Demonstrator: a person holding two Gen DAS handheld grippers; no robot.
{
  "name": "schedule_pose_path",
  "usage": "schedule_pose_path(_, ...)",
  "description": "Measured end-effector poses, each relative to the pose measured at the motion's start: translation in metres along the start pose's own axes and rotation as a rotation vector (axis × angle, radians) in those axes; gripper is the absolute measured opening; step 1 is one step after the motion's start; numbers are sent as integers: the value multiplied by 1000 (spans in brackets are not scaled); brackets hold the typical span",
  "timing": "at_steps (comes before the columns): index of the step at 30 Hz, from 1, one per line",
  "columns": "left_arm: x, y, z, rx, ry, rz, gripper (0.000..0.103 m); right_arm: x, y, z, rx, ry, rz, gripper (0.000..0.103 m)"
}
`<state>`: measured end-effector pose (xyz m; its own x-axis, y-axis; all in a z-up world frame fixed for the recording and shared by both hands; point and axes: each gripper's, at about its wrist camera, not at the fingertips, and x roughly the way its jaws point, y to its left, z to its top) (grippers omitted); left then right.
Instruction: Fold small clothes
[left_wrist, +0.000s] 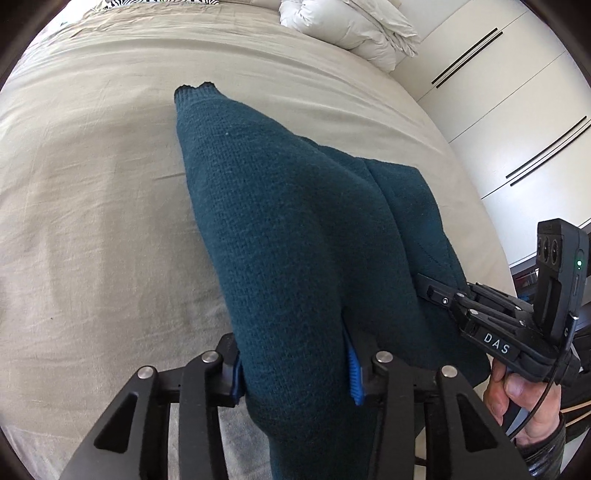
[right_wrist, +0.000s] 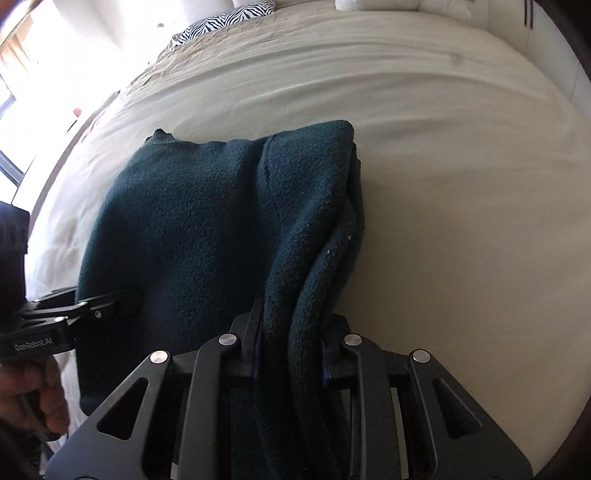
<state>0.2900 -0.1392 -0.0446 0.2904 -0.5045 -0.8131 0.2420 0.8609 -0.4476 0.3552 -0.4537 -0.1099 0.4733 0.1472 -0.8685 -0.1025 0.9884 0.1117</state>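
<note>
Teal knit sweater (left_wrist: 295, 229) lies folded on the beige bedsheet (left_wrist: 92, 184), its long axis running away from both cameras, a ribbed cuff end pointing toward the far side of the bed. Left gripper (left_wrist: 295, 373) clamps its near edge; right gripper (right_wrist: 291, 354) pinches the bunched layers beside it. White duvet (left_wrist: 354, 29) and zebra pillow (right_wrist: 229, 18) sit well apart.

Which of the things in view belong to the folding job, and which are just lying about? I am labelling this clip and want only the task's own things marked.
Part of the job:
- teal knitted garment
- left gripper, clamped on it
- right gripper, clamped on it
- bed sheet it lies on

Just lying about:
- white duvet bundle
- zebra-print pillow
- white wardrobe doors
</note>
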Motion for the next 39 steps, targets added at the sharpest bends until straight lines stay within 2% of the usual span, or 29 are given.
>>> schedule_pose_path(4, -23, -2, -10, 27, -27, 30, 42, -32, 23, -9, -66, -52, -47, 19)
schedule_pose_path(8, -60, -2, -30, 34, -74, 43, 42, -66, 66, -26, -134, -106, -67, 18)
schedule_pose_path(12, -101, 3, -61, 51, -105, 63, 42, -105, 89, -54, -158, -156, -36, 18)
schedule_pose_path(18, -152, 20, -118, 52, -122, 105, 42, -139, 147, -107, -190, -173, 28, 18)
schedule_pose_path(23, -173, 45, -162, 23, -130, 110, 42, -142, 185, -146, -142, -158, 115, 19)
schedule_pose_path(29, -170, 75, -186, -21, -111, 108, 42, -130, 217, -176, -151, -124, 135, 19)
schedule_pose_path(33, -155, 91, -192, -40, -74, 107, 44, -110, 215, -176, -128, -89, 146, 19)
schedule_pose_path(37, -146, 93, -196, -52, -82, 102, 48, -92, 198, -180, -54, -51, 173, 19)
schedule_pose_path(39, -142, 93, -198, -50, -82, 110, 54, -88, 200, -199, -23, -41, 203, 20)
